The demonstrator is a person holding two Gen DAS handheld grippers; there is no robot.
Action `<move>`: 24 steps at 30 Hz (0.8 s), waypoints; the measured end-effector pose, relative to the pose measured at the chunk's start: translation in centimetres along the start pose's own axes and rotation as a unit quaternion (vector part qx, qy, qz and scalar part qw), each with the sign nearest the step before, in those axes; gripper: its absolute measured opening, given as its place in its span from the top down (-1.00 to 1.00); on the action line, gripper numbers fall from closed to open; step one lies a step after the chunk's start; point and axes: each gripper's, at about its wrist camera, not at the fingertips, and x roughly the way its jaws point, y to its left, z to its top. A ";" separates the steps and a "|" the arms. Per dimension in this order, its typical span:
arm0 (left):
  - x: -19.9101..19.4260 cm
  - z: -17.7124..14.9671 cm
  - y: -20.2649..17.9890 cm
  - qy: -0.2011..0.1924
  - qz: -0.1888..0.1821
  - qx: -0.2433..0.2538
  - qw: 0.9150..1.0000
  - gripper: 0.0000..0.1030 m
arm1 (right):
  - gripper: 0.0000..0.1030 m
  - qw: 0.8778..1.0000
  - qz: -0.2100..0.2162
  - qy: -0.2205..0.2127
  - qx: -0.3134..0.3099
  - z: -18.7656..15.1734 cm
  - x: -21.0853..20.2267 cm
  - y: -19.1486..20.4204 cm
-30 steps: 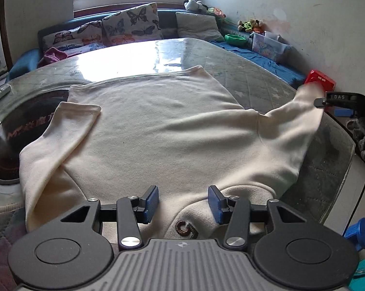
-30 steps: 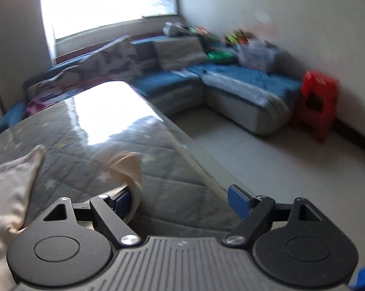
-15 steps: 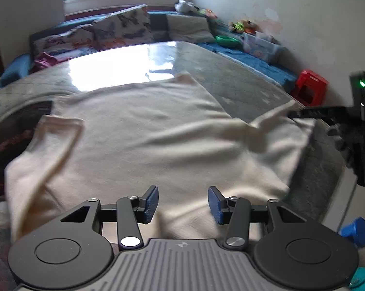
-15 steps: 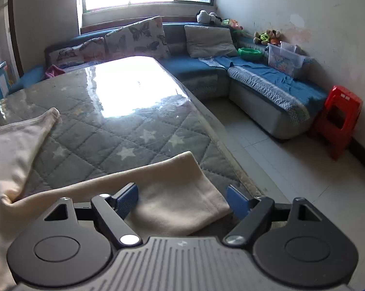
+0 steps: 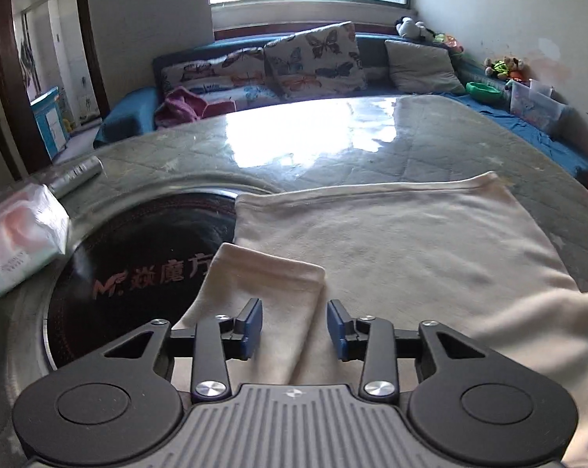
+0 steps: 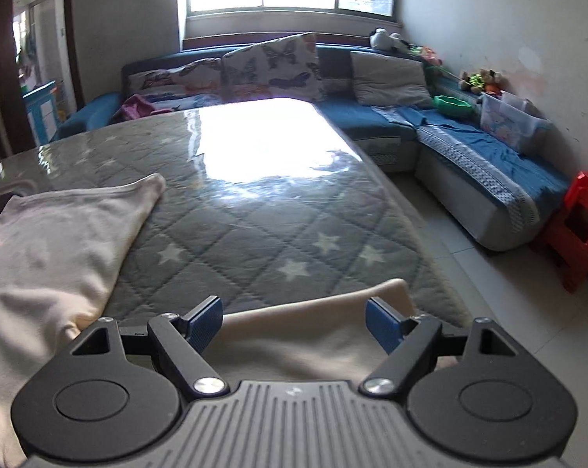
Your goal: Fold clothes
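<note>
We keep the cream sweater [image 5: 411,241] flat on the quilted table [image 6: 254,210]. Our left gripper [image 5: 294,325], jaws just narrowing but not pinching, hangs over its left sleeve [image 5: 262,292]; the right gripper [image 6: 294,321] is wide open over the other sleeve [image 6: 317,335], ready to fold both inward.

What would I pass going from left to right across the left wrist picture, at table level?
Tissue pack → round black plate with lettering → cream sleeve → cream sweater body.
</note>
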 end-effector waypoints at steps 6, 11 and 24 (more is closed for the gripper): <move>1.1 -0.1 0.0 -0.006 0.004 0.003 1.000 0.70 | -0.60 1.000 0.008 0.003 -0.017 0.3 0.2 1.2; -0.6 -0.3 2.8 -0.034 -0.014 -0.052 0.998 0.94 | -0.60 0.999 0.017 -0.005 -0.026 0.7 -0.5 1.9; -11.0 -5.5 15.4 -0.096 0.077 -0.198 0.972 0.95 | -0.60 0.987 0.124 -0.008 -0.098 1.3 -3.5 6.7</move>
